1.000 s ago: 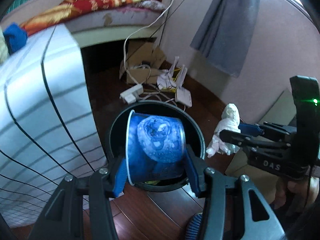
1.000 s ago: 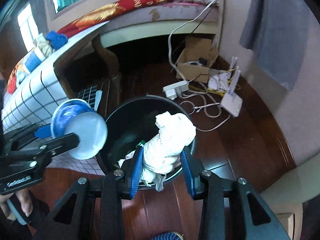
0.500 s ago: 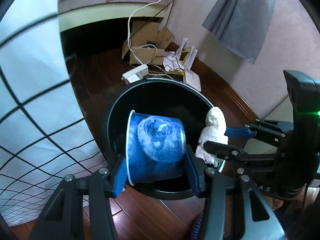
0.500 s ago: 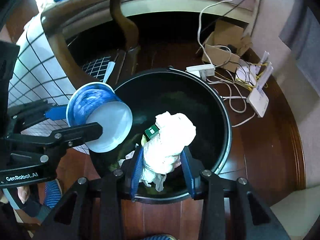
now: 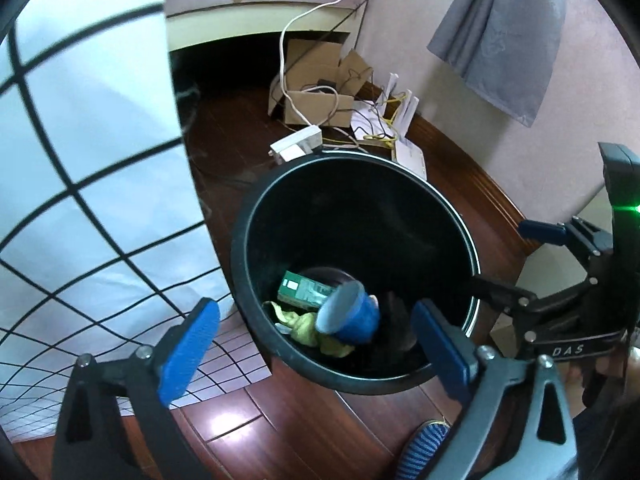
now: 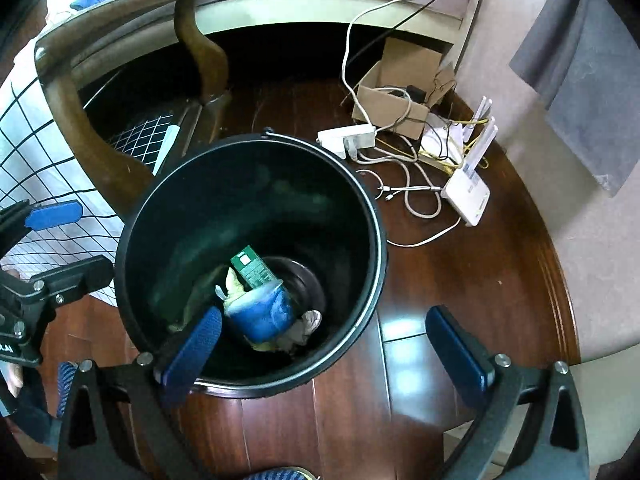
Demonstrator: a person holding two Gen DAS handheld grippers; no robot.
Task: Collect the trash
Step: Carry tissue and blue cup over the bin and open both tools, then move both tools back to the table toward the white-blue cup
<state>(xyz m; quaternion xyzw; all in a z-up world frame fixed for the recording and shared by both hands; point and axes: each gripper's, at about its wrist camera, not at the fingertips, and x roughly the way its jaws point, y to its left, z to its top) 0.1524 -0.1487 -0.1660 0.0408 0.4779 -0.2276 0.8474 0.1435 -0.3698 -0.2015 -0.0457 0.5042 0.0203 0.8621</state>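
A black bin (image 5: 248, 220) stands on the dark wood floor, and both grippers hover over its mouth. My left gripper (image 5: 316, 308) has its jaws opening wide, with nothing between the blue pads (image 5: 192, 344). The blue paper cup (image 5: 352, 316) lies at the bin's bottom beside a green box (image 5: 304, 290) and a yellowish wad (image 5: 308, 326). My right gripper (image 6: 324, 316) is likewise opening and holds nothing. Below it, the cup (image 6: 264, 316) lies with the white tissue wad (image 6: 306, 324) beside it. Each gripper shows in the other's view: the right gripper (image 5: 512, 260) and the left gripper (image 6: 68, 242).
Beyond the bin (image 6: 376, 216) lie a white power strip (image 6: 348, 138), a router (image 6: 468, 192), tangled cables and an open cardboard box (image 6: 396, 96). A wooden chair frame (image 6: 100, 152) and checked cloth (image 5: 80, 160) stand close on the left. A grey curtain (image 5: 496, 28) hangs at the right wall.
Both grippers sank toward the bin and opened. The blue cup left the left jaws and the tissue wad left the right jaws; both now lie in the bin.
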